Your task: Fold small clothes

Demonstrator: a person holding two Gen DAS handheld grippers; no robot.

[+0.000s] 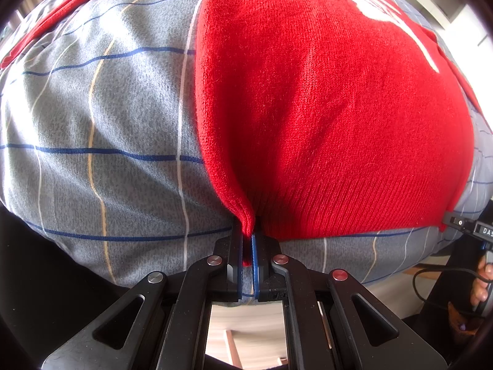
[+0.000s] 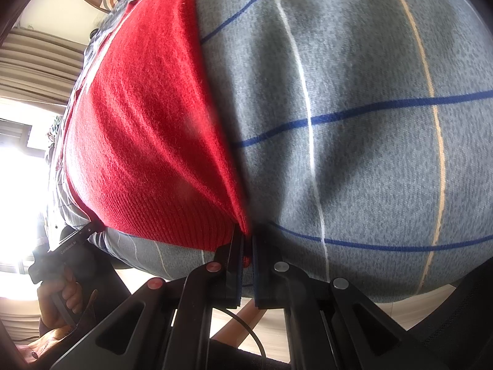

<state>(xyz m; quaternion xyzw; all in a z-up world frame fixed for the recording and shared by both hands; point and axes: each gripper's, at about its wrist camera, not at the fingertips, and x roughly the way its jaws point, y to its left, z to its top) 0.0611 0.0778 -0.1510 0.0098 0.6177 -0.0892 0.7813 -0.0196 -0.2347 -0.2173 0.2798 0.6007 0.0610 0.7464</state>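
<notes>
Two hand-held grippers are mine, and both are clamped on the same red knit sweater (image 1: 323, 108). My left hand-held gripper (image 1: 247, 246) has its jaws nearly together, with the sweater's lower left corner pinched between the blue pads, a sliver of red showing in the slot. The garment spreads ahead and to the right of that hand-held gripper, its ribbed hem running off to the right. My right hand-held gripper (image 2: 247, 246) is closed just as tightly on the opposite hem corner, and from there the red knit fans ahead and to the left. The sweater lies flat on a grey checked cloth (image 1: 107, 141) with blue, white and tan lines, which covers whatever lies beneath. A white patch marks the sweater far ahead of my left hand-held gripper, too blurred to read
</notes>
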